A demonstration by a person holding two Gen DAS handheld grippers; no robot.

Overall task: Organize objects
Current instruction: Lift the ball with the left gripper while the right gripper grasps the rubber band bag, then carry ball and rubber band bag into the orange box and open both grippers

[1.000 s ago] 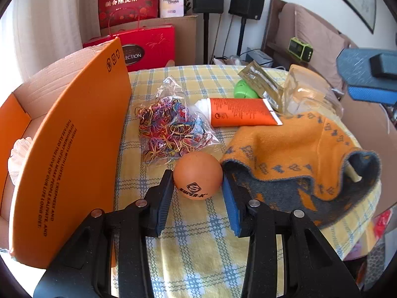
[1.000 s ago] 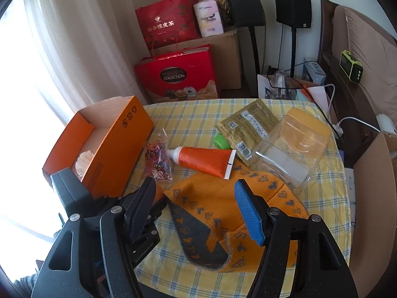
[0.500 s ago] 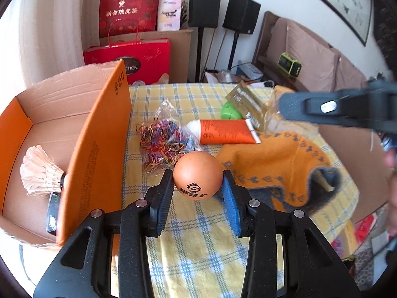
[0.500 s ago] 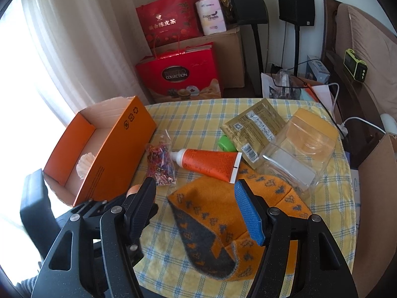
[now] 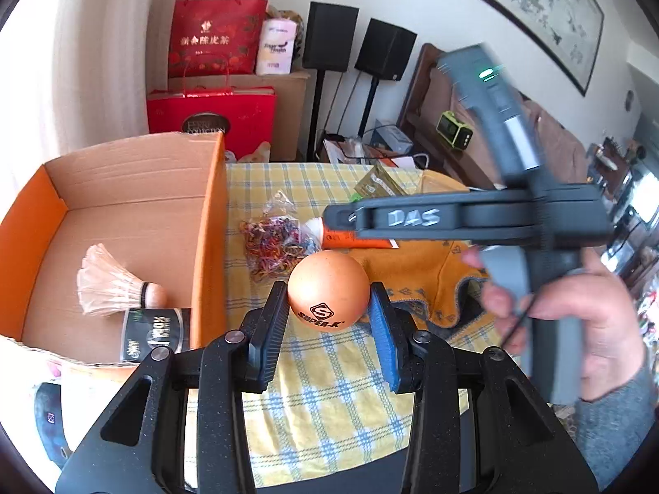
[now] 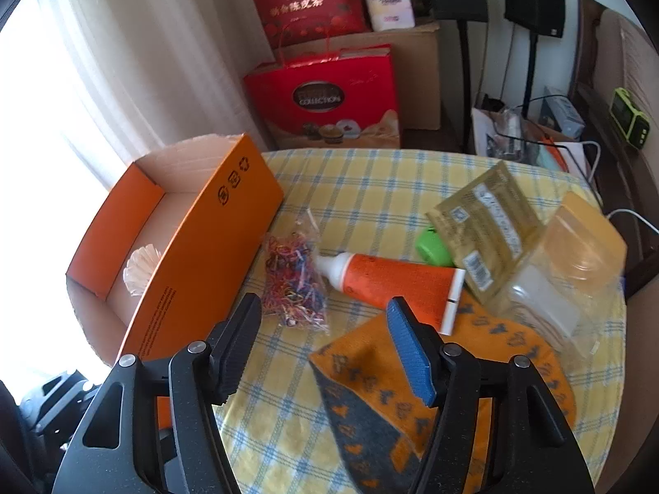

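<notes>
Orange and smooth, the ball (image 5: 328,289) is sitting pinched between the two pads of the left gripper (image 5: 328,321), one pad pressing each side of it, so the gripper is clenching it above the checked tablecloth (image 5: 329,391). Black lettering on the ball is reading "SUPER-K" under a hexagon mark, and the surface is looking matte and faintly speckled. From the ball, the open orange cardboard box (image 5: 208,247) is lying at nine o'clock, with a feathered shuttlecock (image 5: 111,284) and a dark packet (image 5: 156,333) resting inside. A clear bag of coloured rubber bands (image 5: 274,243) is lying at eleven o'clock, just beyond the ball, and an orange tube (image 6: 395,284) is lying past that.

At three o'clock in the left wrist view, the person's right hand (image 5: 576,313) is gripping a grey handle, its tool reaching across over the orange and grey knitted cloth (image 6: 412,391). The right gripper (image 6: 325,350) is hovering with its jaws spread wide and nothing between them, over the near edge of the cloth and tablecloth. A gold sachet (image 6: 490,222) and a clear plastic container (image 6: 568,263) are lying at one o'clock from it.
</notes>
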